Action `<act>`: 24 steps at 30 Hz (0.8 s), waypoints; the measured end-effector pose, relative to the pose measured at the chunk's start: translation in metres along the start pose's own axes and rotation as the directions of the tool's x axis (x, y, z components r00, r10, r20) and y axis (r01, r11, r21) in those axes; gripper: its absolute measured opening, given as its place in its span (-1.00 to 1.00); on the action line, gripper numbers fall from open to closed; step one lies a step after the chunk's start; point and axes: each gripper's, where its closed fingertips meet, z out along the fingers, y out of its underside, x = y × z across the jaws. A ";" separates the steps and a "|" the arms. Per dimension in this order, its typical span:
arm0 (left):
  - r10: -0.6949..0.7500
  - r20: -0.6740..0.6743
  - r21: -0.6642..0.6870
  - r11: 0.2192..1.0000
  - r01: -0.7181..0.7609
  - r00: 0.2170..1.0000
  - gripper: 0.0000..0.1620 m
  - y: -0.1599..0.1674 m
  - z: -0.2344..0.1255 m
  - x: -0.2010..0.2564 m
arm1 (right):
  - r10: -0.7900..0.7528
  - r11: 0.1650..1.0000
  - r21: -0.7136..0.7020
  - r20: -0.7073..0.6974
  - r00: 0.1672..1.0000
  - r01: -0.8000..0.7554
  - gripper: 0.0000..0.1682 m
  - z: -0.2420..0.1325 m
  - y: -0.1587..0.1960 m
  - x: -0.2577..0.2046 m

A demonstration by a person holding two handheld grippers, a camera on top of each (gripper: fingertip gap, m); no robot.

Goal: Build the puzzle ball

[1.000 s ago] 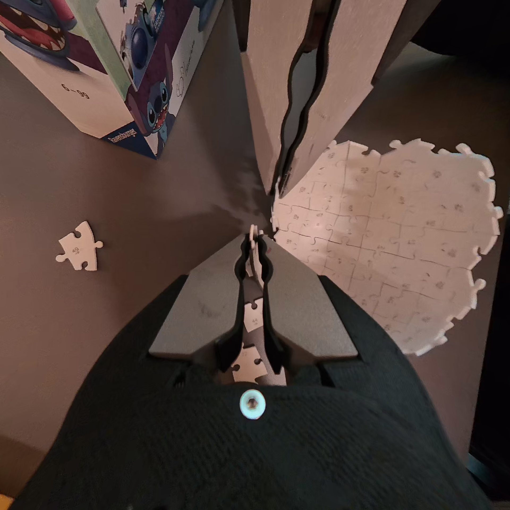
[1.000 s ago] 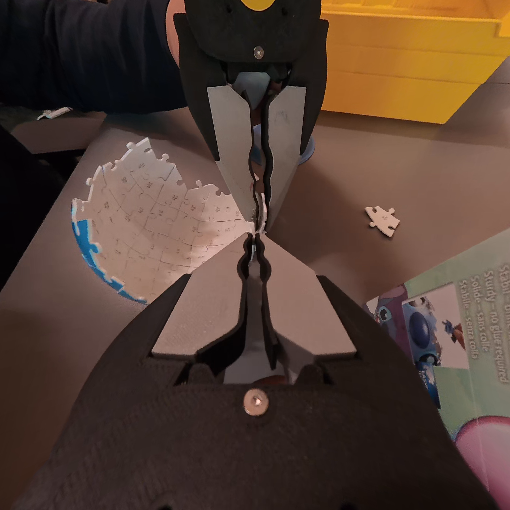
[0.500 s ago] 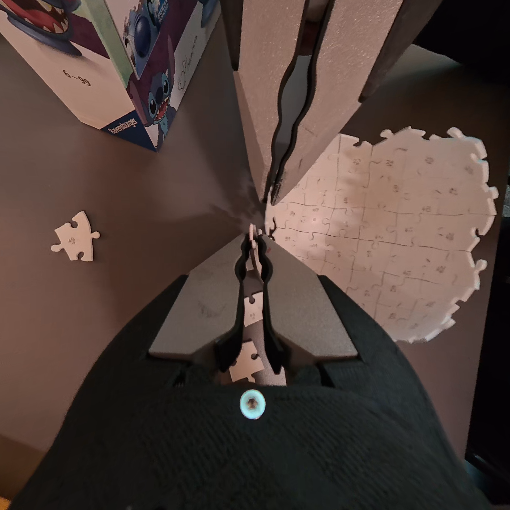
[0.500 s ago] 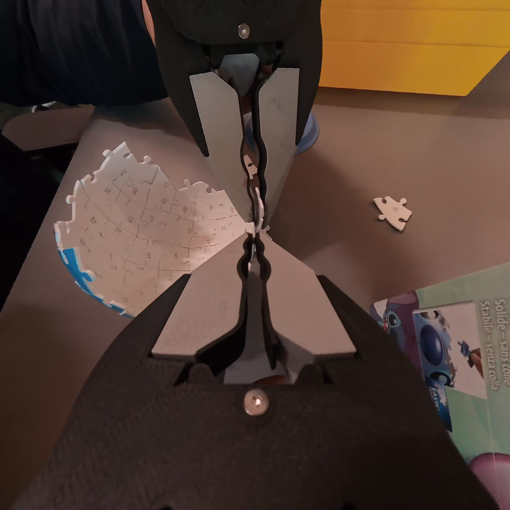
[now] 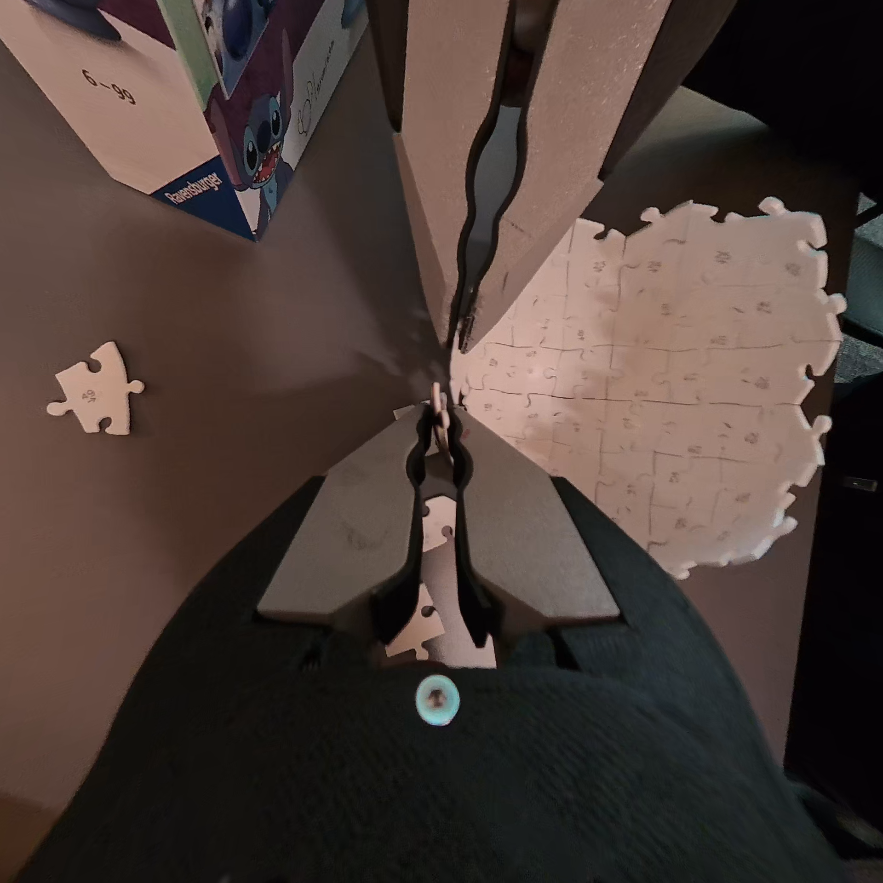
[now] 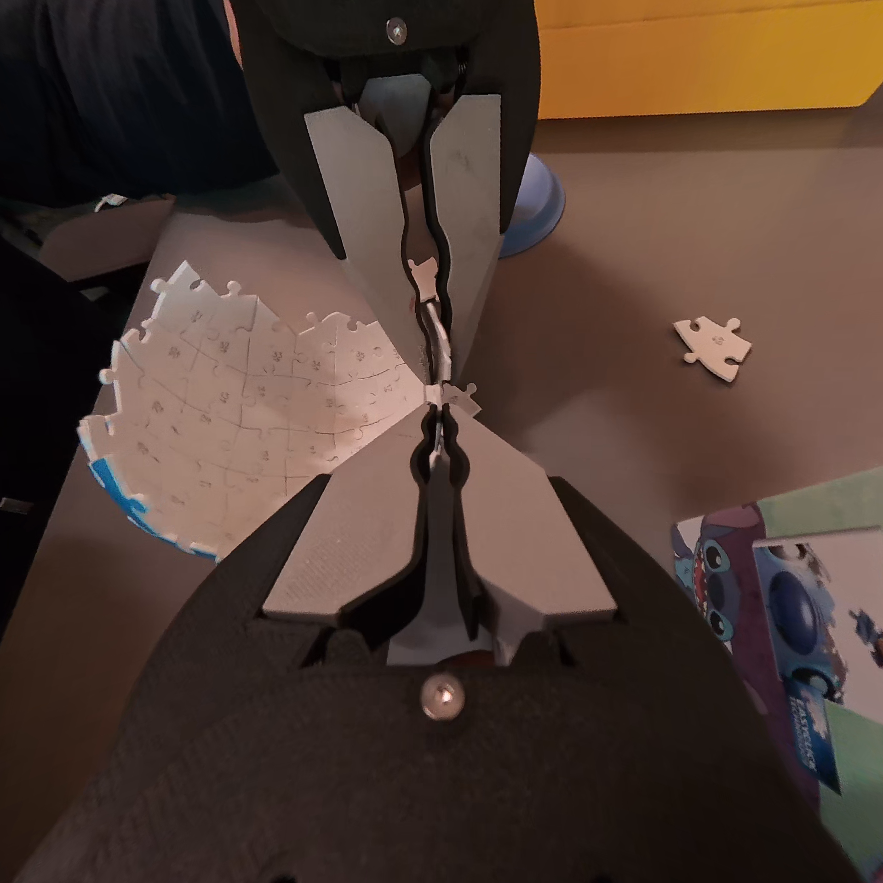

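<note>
Your left gripper [image 5: 439, 406] pinching puzzle piece [image 5: 437, 412]; right gripper [image 6: 438, 414] clamped on half-built ball's [image 6: 229, 430] rim, tips nearly touching.

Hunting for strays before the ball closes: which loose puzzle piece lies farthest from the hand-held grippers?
The loose piece lying alone on the table, beside the puzzle box, nowhere near the half-built shell.

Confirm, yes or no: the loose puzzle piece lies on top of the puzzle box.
No, the loose puzzle piece lies on the bare table, apart from the puzzle box.
</note>
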 end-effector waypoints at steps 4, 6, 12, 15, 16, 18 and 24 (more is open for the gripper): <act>-0.014 0.001 -0.002 1.000 0.014 1.000 -0.96 0.002 0.000 -0.001 | -0.001 1.000 -0.009 0.008 1.000 0.001 -1.00 0.002 0.000 -0.001; -0.017 -0.003 0.000 1.000 0.017 1.000 -0.96 0.002 0.000 -0.001 | 0.003 1.000 -0.013 0.018 1.000 -0.003 -1.00 0.003 0.000 -0.003; -0.020 -0.009 0.005 1.000 0.020 1.000 -0.96 0.002 0.000 0.000 | 0.000 1.000 -0.026 0.028 1.000 0.001 -1.00 0.003 0.000 -0.004; -0.029 -0.018 0.011 1.000 0.029 0.999 -0.96 0.001 -0.001 0.000 | -0.006 0.999 -0.041 0.029 1.000 0.007 -1.00 0.003 0.001 -0.005; -0.031 -0.021 0.013 0.999 0.031 0.999 -0.96 0.001 -0.001 0.000 | -0.006 0.999 -0.042 0.029 1.000 0.007 -1.00 0.004 0.001 -0.005; -0.034 -0.023 0.014 0.999 0.034 0.999 -0.96 0.001 -0.001 0.000 | -0.008 0.999 -0.046 0.026 1.000 0.009 -1.00 0.004 0.001 -0.004; -0.037 -0.031 0.017 0.999 0.037 0.999 -0.97 0.002 -0.001 0.000 | -0.060 0.996 -0.065 0.001 0.998 0.060 -1.00 0.005 0.000 -0.003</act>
